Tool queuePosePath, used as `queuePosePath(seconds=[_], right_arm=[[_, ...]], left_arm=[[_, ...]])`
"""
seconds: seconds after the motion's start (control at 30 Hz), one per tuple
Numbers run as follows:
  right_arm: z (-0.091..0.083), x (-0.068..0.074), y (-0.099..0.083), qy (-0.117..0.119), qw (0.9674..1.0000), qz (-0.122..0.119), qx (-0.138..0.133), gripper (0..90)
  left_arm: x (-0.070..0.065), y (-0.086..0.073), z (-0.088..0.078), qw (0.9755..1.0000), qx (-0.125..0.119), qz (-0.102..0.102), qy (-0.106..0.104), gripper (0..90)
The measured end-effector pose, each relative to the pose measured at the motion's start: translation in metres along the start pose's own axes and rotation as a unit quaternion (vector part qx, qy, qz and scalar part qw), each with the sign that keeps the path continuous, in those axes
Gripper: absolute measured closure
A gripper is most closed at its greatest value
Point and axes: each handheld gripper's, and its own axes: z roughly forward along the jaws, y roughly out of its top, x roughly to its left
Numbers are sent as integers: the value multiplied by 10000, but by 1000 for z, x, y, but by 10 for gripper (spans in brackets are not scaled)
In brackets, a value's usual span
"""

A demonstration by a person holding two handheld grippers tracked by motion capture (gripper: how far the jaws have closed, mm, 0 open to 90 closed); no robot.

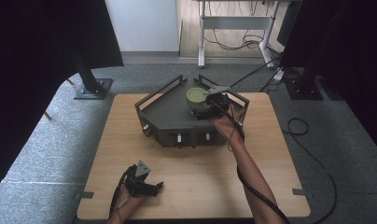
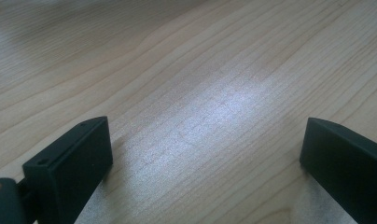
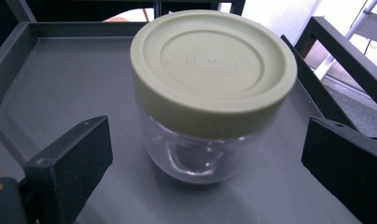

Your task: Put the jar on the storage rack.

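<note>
- Jar (image 3: 210, 100), clear with a pale green lid (image 3: 213, 60), stands upright near the back right corner of the grey tray (image 1: 163, 114).
- Left gripper (image 1: 151, 186) rests low at the surface's (image 1: 200, 172) front left edge, fingers (image 2: 70, 168) wide apart over bare wood.
- Right gripper (image 1: 200, 113) is at the jar, fingers (image 3: 67, 168) apart on either side, not touching it.

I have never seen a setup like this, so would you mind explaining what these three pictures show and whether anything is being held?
A person holds hand-operated tongs in each hand at a wooden table. The high view looks down from above; the other two come from cameras riding on each tool. The left tongs rest open over bare wood near the table's front edge. The right tongs reach into a dark grey tray, jaws open on either side of a clear jar with a pale green lid, not yet gripping it. Nothing is held.
</note>
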Motion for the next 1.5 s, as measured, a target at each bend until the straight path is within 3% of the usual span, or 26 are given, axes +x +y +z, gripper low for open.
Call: queuePosePath(seconds=[1.5], right_arm=[[-57, 3, -41, -92, 9995, -24, -301, 16]], left_arm=[[0, 0, 0, 10000, 0, 10, 4, 21]])
